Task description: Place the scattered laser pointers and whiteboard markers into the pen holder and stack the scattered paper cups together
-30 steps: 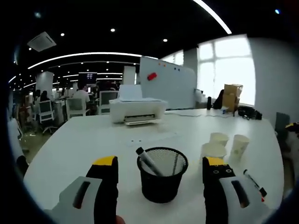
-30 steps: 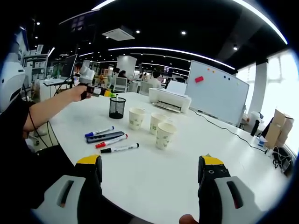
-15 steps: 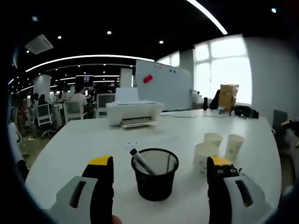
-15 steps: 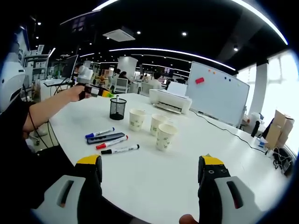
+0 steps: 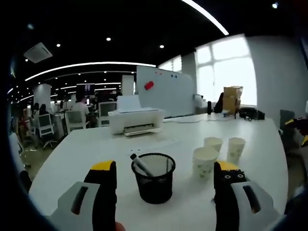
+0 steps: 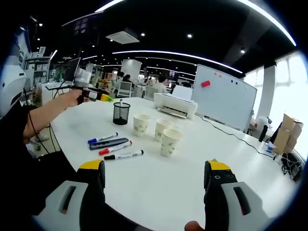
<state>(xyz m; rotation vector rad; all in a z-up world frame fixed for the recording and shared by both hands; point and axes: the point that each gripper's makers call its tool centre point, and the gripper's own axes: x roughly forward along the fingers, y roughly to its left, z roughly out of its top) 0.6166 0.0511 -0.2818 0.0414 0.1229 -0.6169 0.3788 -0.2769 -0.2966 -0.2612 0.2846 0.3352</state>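
A black mesh pen holder (image 5: 153, 178) stands just ahead of my open left gripper (image 5: 164, 168), with one marker (image 5: 140, 164) leaning inside it. Three paper cups (image 5: 204, 161) stand apart to its right. In the right gripper view the holder (image 6: 121, 112) sits far left, the cups (image 6: 162, 127) stand in a loose row, and a blue marker (image 6: 102, 137), a black laser pointer (image 6: 108, 142), a red marker (image 6: 114, 146) and a black marker (image 6: 123, 154) lie on the table. My right gripper (image 6: 155, 168) is open and holds nothing, well short of them. A hand holds the left gripper (image 6: 90, 93) left of the holder.
Both views show the round white table (image 6: 159, 178). A white printer (image 6: 174, 105) stands at its far side, and a whiteboard (image 6: 226, 96) rises behind it. A person's arm (image 6: 43, 115) reaches in from the left. Office desks and chairs (image 5: 45, 125) fill the background.
My left gripper has drawn back from the pen holder, which now looks smaller and farther. In the right gripper view it has moved left, away from the holder. The right gripper has stayed still.
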